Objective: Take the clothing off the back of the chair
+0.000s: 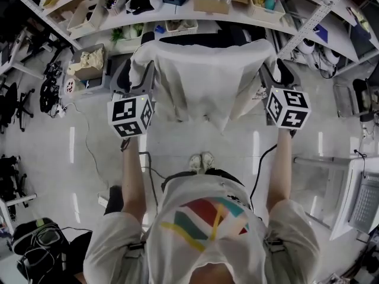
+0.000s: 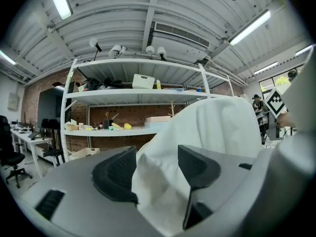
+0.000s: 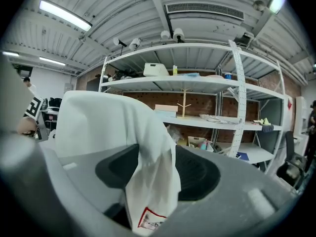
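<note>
- Workshop, with white shelves [image 1: 118,18] on the far side and a glossy floor [image 1: 237,158].
- The garment [image 1: 201,78] drapes over the chair [image 1: 201,39] back.
- The left gripper [image 2: 158,174] and right gripper [image 3: 150,174] are both released, with cloth hanging loose between the jaws. They are probably set at opposite edges to lift it evenly.
- Most of the chair is hidden, and the label [image 3: 149,220] is unreadable.

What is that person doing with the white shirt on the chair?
A person holds a gripper in each hand up to a white shirt draped over a chair back. The left gripper and the right gripper each have an edge of the shirt between their jaws, but both are open, not pinching it. The shirt is not yet off the chair.
</note>
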The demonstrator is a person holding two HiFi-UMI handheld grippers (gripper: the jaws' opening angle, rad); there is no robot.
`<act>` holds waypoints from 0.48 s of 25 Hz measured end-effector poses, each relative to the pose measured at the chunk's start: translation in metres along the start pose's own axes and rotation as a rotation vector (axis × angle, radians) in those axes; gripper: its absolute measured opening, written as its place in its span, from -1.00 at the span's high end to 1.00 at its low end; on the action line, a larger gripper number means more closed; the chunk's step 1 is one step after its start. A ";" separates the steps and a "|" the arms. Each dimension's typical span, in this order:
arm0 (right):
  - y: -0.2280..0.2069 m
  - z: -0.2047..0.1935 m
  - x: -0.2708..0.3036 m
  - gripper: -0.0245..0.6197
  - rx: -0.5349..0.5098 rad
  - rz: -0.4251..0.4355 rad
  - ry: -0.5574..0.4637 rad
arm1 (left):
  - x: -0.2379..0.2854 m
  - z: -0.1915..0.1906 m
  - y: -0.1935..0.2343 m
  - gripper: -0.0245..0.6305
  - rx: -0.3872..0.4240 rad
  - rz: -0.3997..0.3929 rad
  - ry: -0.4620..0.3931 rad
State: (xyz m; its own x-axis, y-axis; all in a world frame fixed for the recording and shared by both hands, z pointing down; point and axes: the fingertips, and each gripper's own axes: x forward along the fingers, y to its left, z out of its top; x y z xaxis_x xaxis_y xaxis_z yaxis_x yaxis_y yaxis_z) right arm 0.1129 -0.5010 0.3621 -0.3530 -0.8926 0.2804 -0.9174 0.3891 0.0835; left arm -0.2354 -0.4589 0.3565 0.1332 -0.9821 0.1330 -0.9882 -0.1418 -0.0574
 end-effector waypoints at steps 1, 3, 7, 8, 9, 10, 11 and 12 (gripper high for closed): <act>0.001 0.000 0.002 0.23 0.000 0.001 0.003 | 0.002 0.000 -0.001 0.16 0.002 -0.007 0.001; 0.002 0.000 0.005 0.24 0.001 0.007 0.008 | 0.005 0.000 -0.002 0.16 0.005 -0.024 0.006; 0.010 -0.001 0.010 0.47 -0.008 0.030 0.025 | 0.013 0.000 -0.007 0.17 0.021 -0.051 0.031; 0.012 -0.001 0.011 0.54 -0.016 0.031 0.029 | 0.014 0.000 -0.008 0.17 0.026 -0.053 0.036; 0.014 -0.001 0.011 0.60 -0.026 0.030 0.033 | 0.015 0.001 -0.008 0.21 0.029 -0.054 0.041; 0.016 -0.001 0.012 0.66 -0.037 0.028 0.036 | 0.015 0.000 -0.008 0.29 0.032 -0.052 0.047; 0.017 -0.001 0.013 0.72 -0.049 0.027 0.039 | 0.015 -0.001 -0.009 0.38 0.036 -0.047 0.055; 0.018 -0.002 0.014 0.77 -0.060 0.024 0.042 | 0.015 -0.003 -0.009 0.50 0.045 -0.037 0.066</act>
State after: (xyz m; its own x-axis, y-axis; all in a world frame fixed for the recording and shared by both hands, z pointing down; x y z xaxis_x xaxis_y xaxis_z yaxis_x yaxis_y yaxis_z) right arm 0.0915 -0.5060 0.3690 -0.3657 -0.8730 0.3227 -0.8956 0.4244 0.1333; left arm -0.2251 -0.4724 0.3623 0.1624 -0.9660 0.2012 -0.9782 -0.1843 -0.0954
